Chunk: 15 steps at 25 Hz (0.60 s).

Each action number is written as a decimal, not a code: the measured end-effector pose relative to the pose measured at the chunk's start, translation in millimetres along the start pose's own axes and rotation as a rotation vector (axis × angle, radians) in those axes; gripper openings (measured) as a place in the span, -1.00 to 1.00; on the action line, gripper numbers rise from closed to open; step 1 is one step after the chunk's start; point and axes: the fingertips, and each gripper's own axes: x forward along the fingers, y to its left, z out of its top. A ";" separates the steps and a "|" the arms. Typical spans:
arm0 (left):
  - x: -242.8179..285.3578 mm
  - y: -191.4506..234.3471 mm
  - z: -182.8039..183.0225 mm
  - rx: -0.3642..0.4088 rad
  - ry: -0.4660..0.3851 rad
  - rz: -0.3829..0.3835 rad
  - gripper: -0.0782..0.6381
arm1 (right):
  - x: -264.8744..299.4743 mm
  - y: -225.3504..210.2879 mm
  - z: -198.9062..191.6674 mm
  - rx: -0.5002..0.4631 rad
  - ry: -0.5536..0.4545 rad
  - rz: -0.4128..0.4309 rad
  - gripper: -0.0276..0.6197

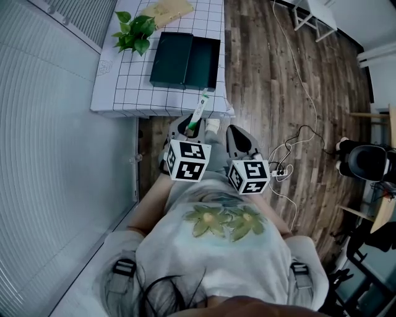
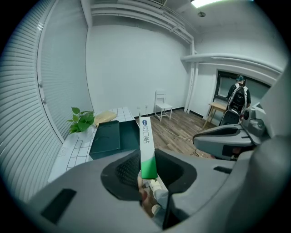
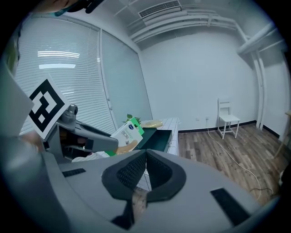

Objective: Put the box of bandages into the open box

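The box of bandages [image 1: 200, 110] is a slim white carton with a green end. My left gripper [image 1: 193, 127] is shut on its green end, so it sticks forward over the table's near edge. In the left gripper view the box of bandages [image 2: 146, 150] stands edge-on between the pads of the left gripper [image 2: 147, 169]. The open box [image 1: 185, 60] is dark green and lies opened flat on the table, a short way beyond the carton. To the right, off the table, my right gripper [image 1: 239, 138] is shut on nothing. In its own view the right gripper [image 3: 145, 157] has its pads together.
The table [image 1: 124, 86] has a white cloth with a black grid. A potted plant [image 1: 133, 30] and a yellowish packet [image 1: 171, 10] sit at its far end. Window blinds [image 1: 55, 124] run along the left. On the wood floor to the right lie cables [image 1: 291, 148], and a white chair [image 2: 163, 104] stands further off.
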 end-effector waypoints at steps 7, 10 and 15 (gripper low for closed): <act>17.7 12.0 16.8 -0.007 0.000 0.004 -0.50 | 24.7 -9.9 13.2 0.005 0.007 0.013 -0.89; 25.5 16.0 22.3 -0.011 0.004 0.003 -0.50 | 33.5 -16.7 20.0 0.011 0.002 0.012 -0.89; 38.2 27.5 37.1 -0.018 0.002 0.006 -0.50 | 52.4 -26.6 32.1 0.015 0.000 0.010 -0.89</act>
